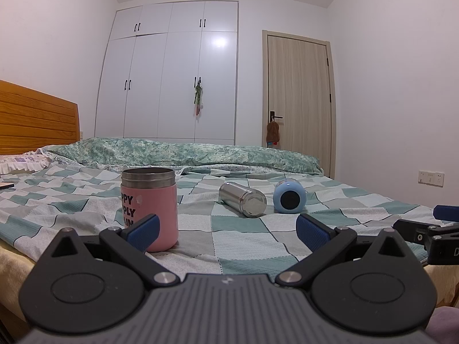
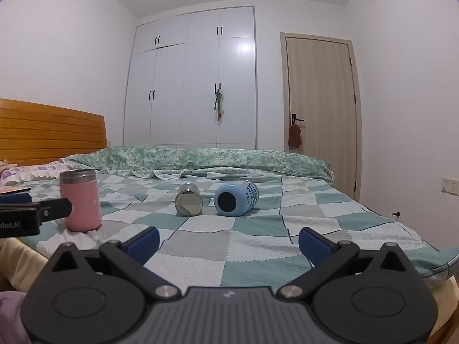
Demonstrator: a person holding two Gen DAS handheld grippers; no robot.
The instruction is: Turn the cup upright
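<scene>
- Cup, the blue one, is seen lying on its side on the checked bedspread, dark round end turned toward the cameras, just beside a steel flask that is also toppled
- A pink tumbler is already standing upright, near the left gripper
- Both grippers are held wide open and empty; the right gripper is lined up short of the two fallen ones
- The blue body is judged rigid, fairly light, smooth and apt to roll on soft bedding
- A grip across the barrel, mid-length, is judged safest, so it can be pivoted onto its base
- Soft quilt may let it tip once stood up
</scene>
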